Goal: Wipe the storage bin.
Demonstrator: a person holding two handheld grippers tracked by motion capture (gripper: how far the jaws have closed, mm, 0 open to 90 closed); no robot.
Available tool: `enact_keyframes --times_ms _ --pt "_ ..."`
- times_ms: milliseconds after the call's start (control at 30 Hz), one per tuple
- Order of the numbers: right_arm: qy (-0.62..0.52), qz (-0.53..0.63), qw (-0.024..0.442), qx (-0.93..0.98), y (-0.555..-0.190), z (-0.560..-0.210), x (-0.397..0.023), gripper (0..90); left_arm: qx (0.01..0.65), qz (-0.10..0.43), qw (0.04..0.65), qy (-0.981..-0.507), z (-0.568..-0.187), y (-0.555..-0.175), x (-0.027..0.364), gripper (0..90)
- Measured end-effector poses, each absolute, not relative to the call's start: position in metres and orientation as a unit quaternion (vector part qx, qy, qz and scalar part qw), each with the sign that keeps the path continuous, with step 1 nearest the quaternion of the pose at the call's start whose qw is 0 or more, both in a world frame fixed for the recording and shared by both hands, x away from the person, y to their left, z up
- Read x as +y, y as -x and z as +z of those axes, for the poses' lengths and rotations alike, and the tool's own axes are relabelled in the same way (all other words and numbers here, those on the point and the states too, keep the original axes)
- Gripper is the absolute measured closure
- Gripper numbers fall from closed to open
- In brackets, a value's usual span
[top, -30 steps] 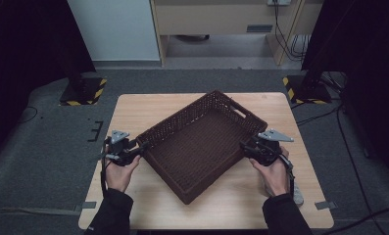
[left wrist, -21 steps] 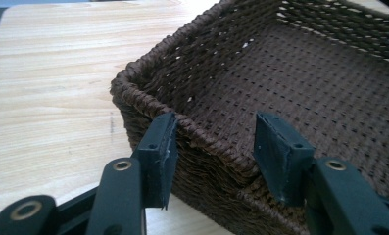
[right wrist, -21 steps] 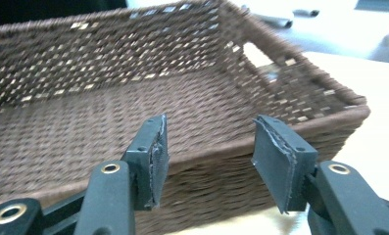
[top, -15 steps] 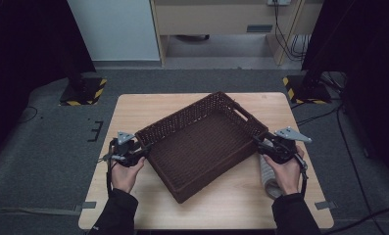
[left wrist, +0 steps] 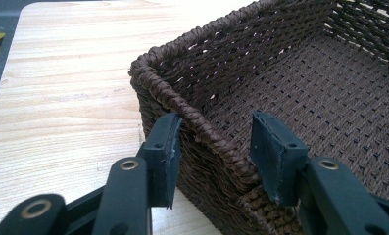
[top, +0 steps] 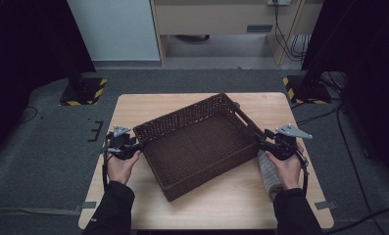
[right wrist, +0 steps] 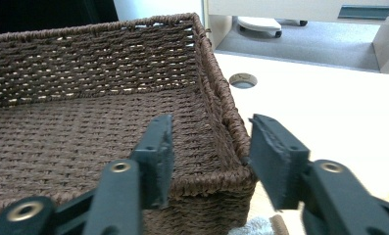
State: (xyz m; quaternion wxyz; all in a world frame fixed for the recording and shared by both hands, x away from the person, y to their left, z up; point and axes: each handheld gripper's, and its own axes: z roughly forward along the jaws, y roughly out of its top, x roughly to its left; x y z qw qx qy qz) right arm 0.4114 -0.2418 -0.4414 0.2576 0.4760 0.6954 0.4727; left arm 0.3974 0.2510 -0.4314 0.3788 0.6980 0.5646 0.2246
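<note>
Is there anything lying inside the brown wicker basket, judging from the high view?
No: the basket shows just its bare woven floor, with no object resting inside it on the wooden table.

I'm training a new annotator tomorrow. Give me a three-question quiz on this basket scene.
1. True or false: the brown wicker basket has something lying in it.
2. Which part of the basket does the left hand-held gripper straddle? A) the rim of a wall near a corner B) a handle hole C) the underside
3. Fill in: near the right hand-held gripper, the wooden table has a round ____ in it.

Key: 1 false, it is empty. 2 A. 3 hole.
</note>
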Motion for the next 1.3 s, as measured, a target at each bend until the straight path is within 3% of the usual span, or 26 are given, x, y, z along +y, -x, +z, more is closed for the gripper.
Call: enact_keyframes --times_ms 333,600,1067,1300 --pt "-0.487 0.450 0.283 0.692 -0.415 -0.441 -0.243 52.8 0.543 0.203 0.415 -0.701 -0.430 -0.365 0.239 48.1" --pt "-0.485 0.434 0.275 0.708 -0.417 -0.446 -0.238 58.3 0.546 0.220 0.401 -0.702 -0.432 -0.374 0.242 50.1" --pt "-0.454 0.455 0.231 0.730 -0.398 -0.442 -0.216 56.8 0.570 0.231 0.383 -0.689 -0.438 -0.370 0.259 41.0" --pt "-0.446 0.479 0.219 0.724 -0.394 -0.444 -0.219 57.6 0.578 0.214 0.375 -0.693 -0.449 -0.375 0.266 54.4"
